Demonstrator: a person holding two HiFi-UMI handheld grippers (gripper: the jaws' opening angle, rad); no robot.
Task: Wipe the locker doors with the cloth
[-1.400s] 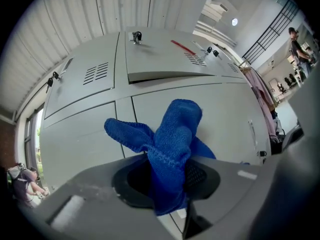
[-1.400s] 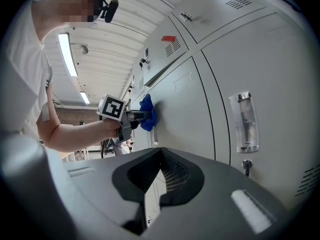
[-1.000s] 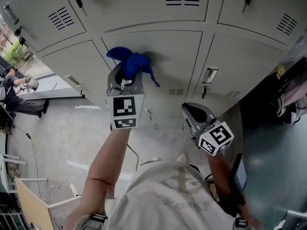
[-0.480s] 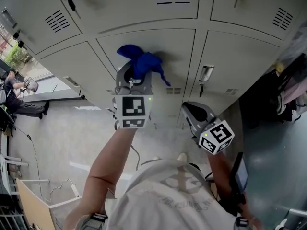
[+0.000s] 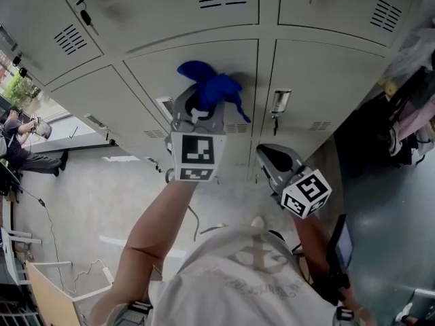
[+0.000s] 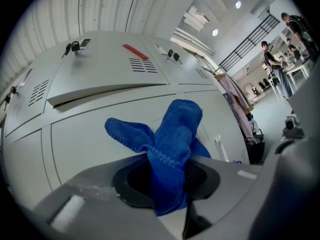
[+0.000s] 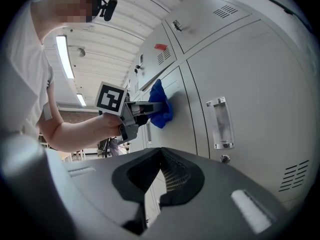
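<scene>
The bank of pale grey metal locker doors (image 5: 156, 73) fills the top of your head view, and over the last second your work has slid sideways along it. The middle door of the lower row is the one under the cloth, and your stroke has carried from around its middle toward its right-hand edge, close to the seam with the neighbouring door. Your left gripper (image 5: 198, 111) has travelled with it; its jaws are clamped on the bunched blue knitted cloth (image 5: 214, 87), which stands out past the jaw tips in two floppy lobes. From the side, the cloth (image 7: 161, 109) looks pressed against the door face, so I judge the wipe to be in contact and not just passing over. Your right gripper (image 5: 275, 158) has not joined in. It hangs low beside you, away from the doors, jaws drawn together with nothing between them. What this means for the task is that one pass across this door is nearly spent, and most of the bank is still to cover. The small clear-fronted metal handle (image 5: 280, 102) on the next door sits just beyond the seam, and a short band of vent slots (image 5: 236, 128) lies just below the cloth — both are spots where those loose lobes could catch if you carry on rightward.
</scene>
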